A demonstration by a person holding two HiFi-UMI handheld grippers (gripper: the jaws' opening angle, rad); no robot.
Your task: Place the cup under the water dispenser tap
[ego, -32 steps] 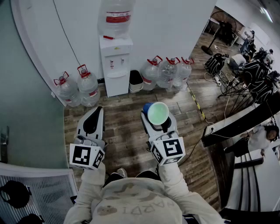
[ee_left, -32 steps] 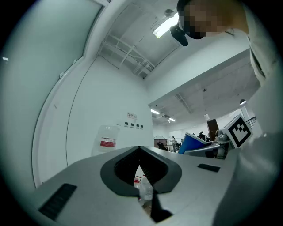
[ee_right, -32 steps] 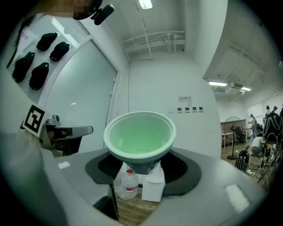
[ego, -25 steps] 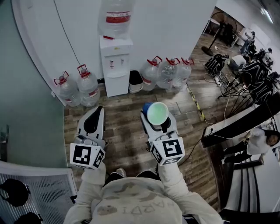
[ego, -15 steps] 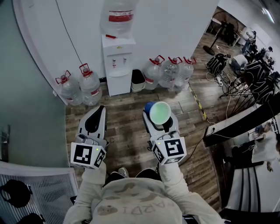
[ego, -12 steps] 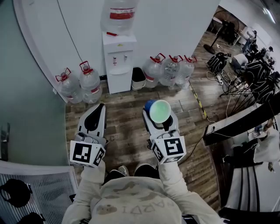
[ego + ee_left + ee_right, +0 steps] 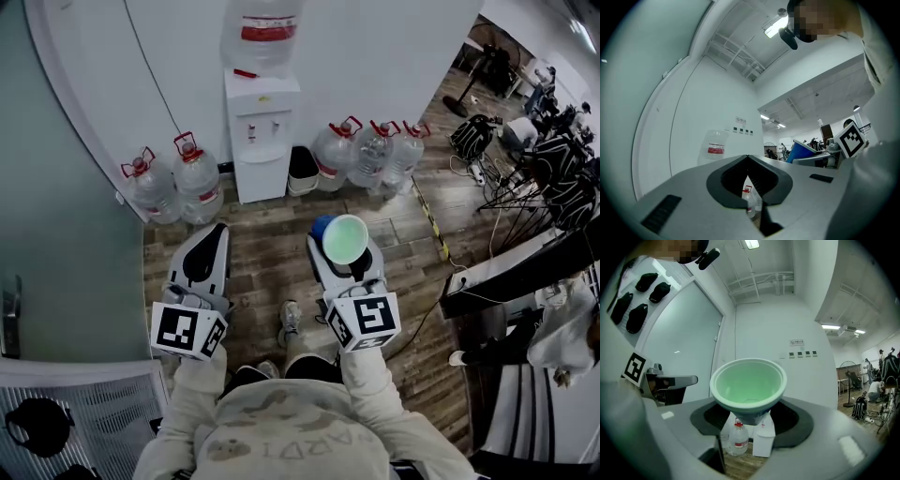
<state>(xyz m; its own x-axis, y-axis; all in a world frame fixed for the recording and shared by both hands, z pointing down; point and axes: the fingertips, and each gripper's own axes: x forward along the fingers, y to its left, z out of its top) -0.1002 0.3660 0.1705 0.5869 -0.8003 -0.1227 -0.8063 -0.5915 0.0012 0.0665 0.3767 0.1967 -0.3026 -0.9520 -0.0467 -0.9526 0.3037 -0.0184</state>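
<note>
1. Right gripper [image 7: 338, 251]: I read its fingers as clamped on the cup [image 7: 345, 240]. In the right gripper view the jaws press on the narrow lower part of the cup, one on each side. The cup stands upright, mouth up, pale green inside and blue outside. I see nothing inside it.

2. Left gripper [image 7: 210, 240]: I read its fingers as together at the tips, with nothing between them. In the left gripper view only a thin slit shows below the tips, and floor jugs are visible through it.

3. Cup location: held in the air above the wooden floor [image 7: 255, 246], well apart from the water dispenser [image 7: 263, 141]. It is not under the taps [image 7: 263, 127].

4. Dispenser: it stands at the far edge of the floor, against the white wall, with an inverted bottle [image 7: 264, 32] on top.

5. Along the same wall edge: two jugs [image 7: 174, 184] stand left of the dispenser. A black bin [image 7: 303, 170] stands just beside it on the right, followed by three jugs [image 7: 371, 154].

6. Both grippers point toward the dispenser, side by side.
</note>
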